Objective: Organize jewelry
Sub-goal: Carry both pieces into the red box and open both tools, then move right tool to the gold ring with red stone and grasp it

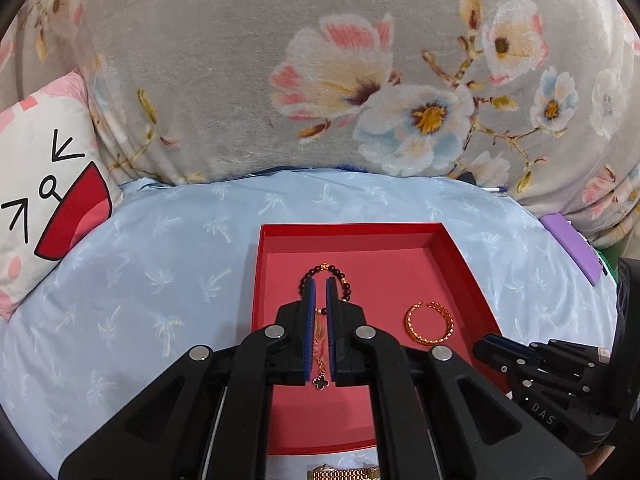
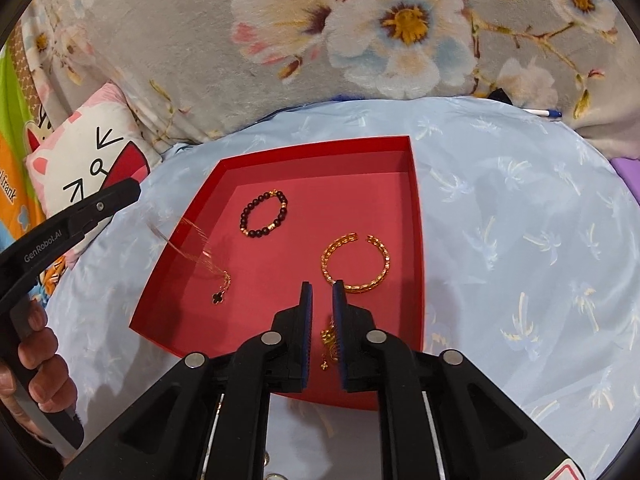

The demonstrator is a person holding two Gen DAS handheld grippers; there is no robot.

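A red tray (image 1: 472, 280) (image 2: 416, 216) lies on the blue bedcover. In it lie a dark bead bracelet (image 1: 344, 280) (image 2: 262, 212) and an open gold bangle (image 1: 430, 322) (image 2: 356, 262). My left gripper (image 1: 321, 286) (image 2: 132, 192) is shut on a thin gold chain with a black clover pendant (image 1: 321, 382) (image 2: 221, 297), which hangs above the tray's left part. My right gripper (image 2: 322, 288) (image 1: 486, 346) is nearly closed over the tray's near edge; a small gold chain piece (image 2: 330, 340) hangs between its fingers.
A gold watch band (image 1: 344, 472) lies on the cover just in front of the tray. A cat-face pillow (image 1: 44, 200) (image 2: 92, 160) sits at the left, a floral blanket (image 1: 320, 60) behind, a purple item (image 1: 572, 244) at the right.
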